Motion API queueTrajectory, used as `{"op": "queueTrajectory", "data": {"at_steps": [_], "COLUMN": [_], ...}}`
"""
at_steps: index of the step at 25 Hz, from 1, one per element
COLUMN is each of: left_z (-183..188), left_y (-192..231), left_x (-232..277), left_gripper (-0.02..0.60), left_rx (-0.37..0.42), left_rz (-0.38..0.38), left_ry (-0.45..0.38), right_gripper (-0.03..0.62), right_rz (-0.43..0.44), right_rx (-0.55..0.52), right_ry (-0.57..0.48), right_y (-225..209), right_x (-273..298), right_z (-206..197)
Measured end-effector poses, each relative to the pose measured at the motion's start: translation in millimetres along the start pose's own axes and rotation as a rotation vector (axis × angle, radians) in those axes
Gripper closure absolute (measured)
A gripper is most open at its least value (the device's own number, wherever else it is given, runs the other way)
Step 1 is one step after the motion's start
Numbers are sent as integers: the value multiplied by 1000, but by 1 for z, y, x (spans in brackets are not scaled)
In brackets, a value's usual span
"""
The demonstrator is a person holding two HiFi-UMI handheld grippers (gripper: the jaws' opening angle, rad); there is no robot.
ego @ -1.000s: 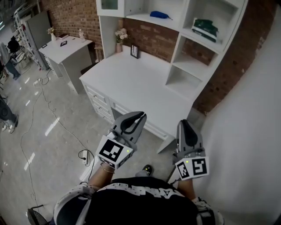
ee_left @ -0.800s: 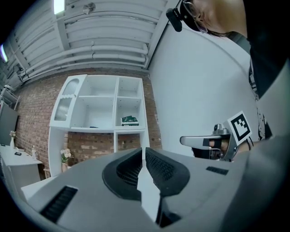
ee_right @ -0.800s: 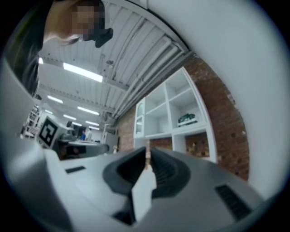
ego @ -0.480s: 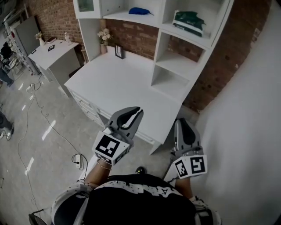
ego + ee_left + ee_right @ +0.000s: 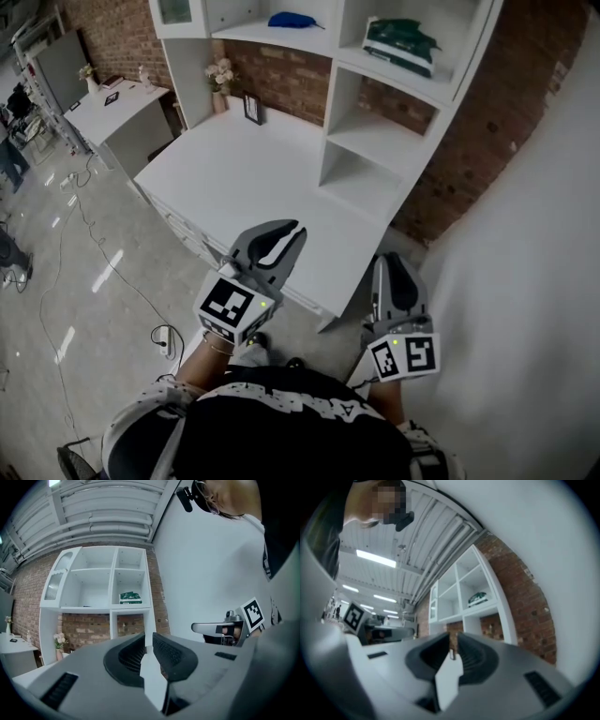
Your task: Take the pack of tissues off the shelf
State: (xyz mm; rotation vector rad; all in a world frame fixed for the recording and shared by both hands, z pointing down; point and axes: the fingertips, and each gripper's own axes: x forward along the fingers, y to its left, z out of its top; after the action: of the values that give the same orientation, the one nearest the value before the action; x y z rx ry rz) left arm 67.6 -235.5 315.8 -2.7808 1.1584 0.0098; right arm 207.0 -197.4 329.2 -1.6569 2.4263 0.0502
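Note:
The green pack of tissues lies in an upper right compartment of the white shelf unit. It also shows far off in the left gripper view as the tissue pack and in the right gripper view as the tissue pack. My left gripper is held low in front of the body, over the desk's near edge. My right gripper is beside it, off the desk's right corner. Both sets of jaws are opening, a narrow gap shows, and nothing is between them. Both are far below the pack.
The white desk stands under the shelves, with a small picture frame and a flower vase at its back. A blue object lies on the top middle shelf. A white wall runs along the right. Cables trail across the floor.
The desk and shelf unit have come nearer and shifted left in the head view. Both grippers stay low in front of the body, side by side.

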Motion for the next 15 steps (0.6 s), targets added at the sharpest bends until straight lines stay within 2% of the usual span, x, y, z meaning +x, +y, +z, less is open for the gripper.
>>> {"op": "queueTrajectory", "data": {"at_steps": [4,7,11,15], "left_z": [-1,0,9,23], "left_y": [12,19,34,44], "left_x": [6,16,45,84], "left_gripper": [502,500,482,465], "left_rx": [9,10,10,14], "left_rz": [18,4,-29,-94], "left_ry": [3,-17,-69,-127], "right_gripper": [540,540,539,529], "right_rz": [16,11,-45,-123], "right_rx": [13,-9,-51,-113], "right_ry": [-6,-9,-12,-37], "right_y": [-1,0,-12,-30], "right_x": [11,13,15,26], "right_z": [-3,-1,6,19]}}
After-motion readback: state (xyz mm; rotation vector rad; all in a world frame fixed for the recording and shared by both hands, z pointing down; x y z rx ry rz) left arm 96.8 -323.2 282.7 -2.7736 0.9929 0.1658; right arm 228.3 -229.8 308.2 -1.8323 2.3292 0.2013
